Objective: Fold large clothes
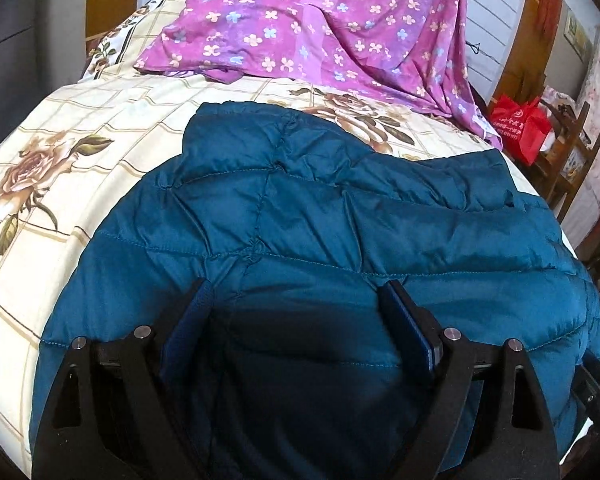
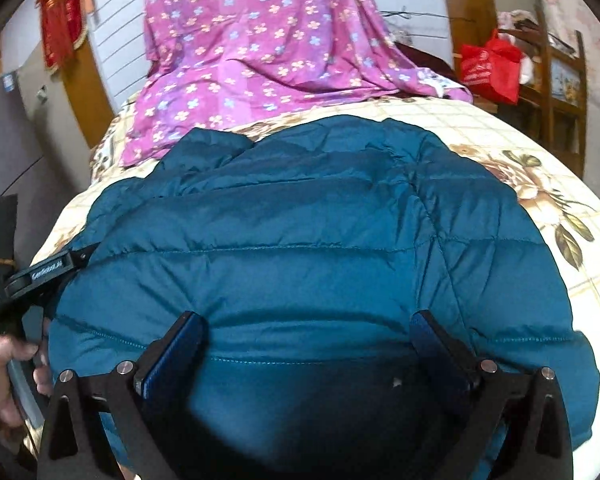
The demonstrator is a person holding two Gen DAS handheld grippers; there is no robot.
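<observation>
A teal quilted down jacket (image 1: 320, 232) lies spread on the bed, filling the lower and middle part of both wrist views, its puffy panels bunched over one another toward the centre; the floral bedsheet (image 1: 60, 152) shows at the left of the left view and at the right of the right view; a purple flowered cloth (image 1: 320, 32) drapes across the top of both.

The left tool (image 1: 296, 292) stands with its jaws well apart over the jacket at lower centre, nothing pinched between them; the right tool (image 2: 308, 324) likewise stands at its widest, the blue pads clear of the fabric below (no fold of cloth rises between them). In the right view the left tool's body juts in at the left edge, a hand (image 2: 4, 368) around its handle.

Judged from this, one fold looks laid and let go, both tools free; the next move calls for picking a fresh edge, probably the near hem or a side, and pinching enough of the slippery, springy padding to carry it over without it sliding out.
</observation>
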